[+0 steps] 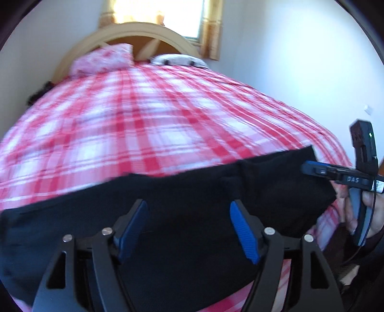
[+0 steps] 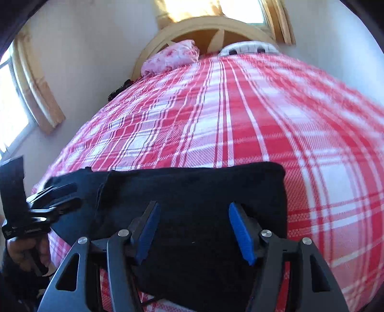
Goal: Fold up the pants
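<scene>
Pants (image 1: 192, 192): black, folded flat at near end of bed (image 1: 144, 115), under both claws.
Left claw (image 1: 189, 230): jaws apart, nothing gripped, above pants.
Right claw (image 2: 193, 230): jaws apart, empty, over pants' right part.
Edges: bed's right edge beyond pants; open plaid toward headboard (image 1: 134, 31).
Surroundings: pink pillow (image 1: 103, 60) at headboard, well apart from pants.

Bright window (image 1: 158, 14) glare backlights the room; motion blur, fisheye edges bowed.
</scene>
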A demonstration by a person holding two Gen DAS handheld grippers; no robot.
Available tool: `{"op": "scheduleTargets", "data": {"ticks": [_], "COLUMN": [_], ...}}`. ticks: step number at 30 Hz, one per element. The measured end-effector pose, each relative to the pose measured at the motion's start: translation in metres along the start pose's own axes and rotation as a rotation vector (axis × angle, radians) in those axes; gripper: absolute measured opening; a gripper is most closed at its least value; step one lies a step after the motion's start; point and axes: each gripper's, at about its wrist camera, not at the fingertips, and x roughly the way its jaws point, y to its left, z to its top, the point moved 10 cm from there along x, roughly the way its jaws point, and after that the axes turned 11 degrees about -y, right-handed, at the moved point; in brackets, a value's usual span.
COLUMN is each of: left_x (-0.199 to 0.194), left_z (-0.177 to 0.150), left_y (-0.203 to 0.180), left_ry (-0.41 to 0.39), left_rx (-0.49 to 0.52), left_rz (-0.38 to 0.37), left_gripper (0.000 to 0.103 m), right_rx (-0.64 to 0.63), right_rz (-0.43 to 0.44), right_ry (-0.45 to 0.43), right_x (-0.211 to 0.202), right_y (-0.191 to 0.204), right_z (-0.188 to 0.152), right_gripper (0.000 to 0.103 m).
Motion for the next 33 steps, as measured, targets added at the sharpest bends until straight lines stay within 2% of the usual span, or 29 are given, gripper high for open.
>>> {"op": "scheduleTargets", "data": {"ticks": [4,7,10,11,13,14,17,18,21,25,27,29,30,33], "left_x": [-0.037,-0.06,-0.071,-0.071,-0.069,-0.066,-0.054,-0.05,-0.04,-0.039,-0.041,-0.043,-0.045,-0.054], "left_z": [0.002,-0.007,-0.023,-0.029,-0.037,-0.04,-0.049,-0.052,-0.058,-0.059,-0.058,-0.056,-0.054,-0.047], "left_y": [0.09,0.163,0.214,0.227,0.237,0.24,0.237,0.238,0.239,0.237,0.235,0.229,0.223,0.216], "left_ry": [-0.013,0.017,0.048,0.061,0.059,0.064,0.07,0.077,0.083,0.113,0.119,0.115,0.111,0.083], "left_rx": [-0.015,-0.07,-0.185,-0.228,-0.282,-0.303,-0.373,-0.387,-0.377,-0.361,-0.345,-0.344,-0.354,-0.342], "left_rz": [0.202,0.35,0.383,0.386,0.342,0.337,0.257,0.253,0.25,0.236,0.244,0.218,0.197,0.204], "left_gripper": [0.076,0.077,0.076,0.075,0.074,0.069,0.063,0.061,0.063,0.063,0.051,0.025,0.022,0.02], "right_rx": [-0.014,-0.009,-0.022,-0.034,-0.063,-0.077,-0.1,-0.113,-0.137,-0.141,-0.118,-0.088,-0.079,-0.068], "right_rz": [0.021,0.072,0.147,0.166,0.192,0.205,0.25,0.267,0.3,0.273,0.271,0.271,0.272,0.269], "right_ry": [-0.027,-0.079,-0.096,-0.099,-0.099,-0.095,-0.092,-0.094,-0.088,-0.062,-0.056,-0.054,-0.055,-0.061], "right_x": [-0.007,-0.024,-0.034,-0.038,-0.042,-0.043,-0.048,-0.051,-0.05,-0.041,-0.038,-0.036,-0.035,-0.036], "right_y": [0.003,0.014,0.033,0.039,0.051,0.058,0.076,0.083,0.099,0.1,0.096,0.092,0.091,0.087], "right_z": [0.003,0.006,0.001,-0.002,-0.009,-0.013,-0.024,-0.027,-0.035,-0.041,-0.041,-0.039,-0.039,-0.037], "right_gripper": [0.062,0.062,0.062,0.062,0.062,0.062,0.062,0.062,0.062,0.062,0.062,0.062,0.062,0.062]}}
